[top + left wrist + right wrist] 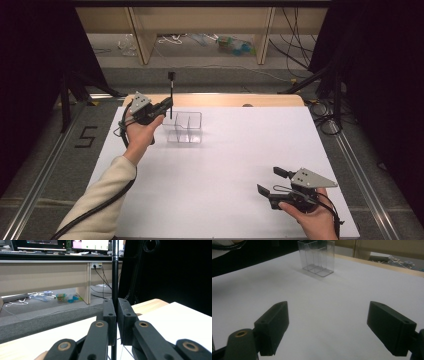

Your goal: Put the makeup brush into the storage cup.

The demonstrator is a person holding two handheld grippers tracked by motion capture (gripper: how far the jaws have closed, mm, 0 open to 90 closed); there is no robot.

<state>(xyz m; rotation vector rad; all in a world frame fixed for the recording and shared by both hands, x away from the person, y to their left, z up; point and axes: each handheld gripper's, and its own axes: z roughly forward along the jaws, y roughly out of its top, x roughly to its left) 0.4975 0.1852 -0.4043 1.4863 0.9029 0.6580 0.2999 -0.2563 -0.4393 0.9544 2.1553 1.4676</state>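
the left tongs [167,106] pinch a thin black stick [171,95] upright, just beside the clear plastic box with dividers [184,127] on the white worktop [225,165]. the right tongs [272,181] gape wide, holding nothing, well apart from the box.

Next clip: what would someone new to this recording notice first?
First, the thin black rod held upright, clamped in the left gripper at the far left of the white table. Its lower end is right at the left edge of a clear plastic divided box. The right gripper rests at the near right corner, jaws wide apart and empty.
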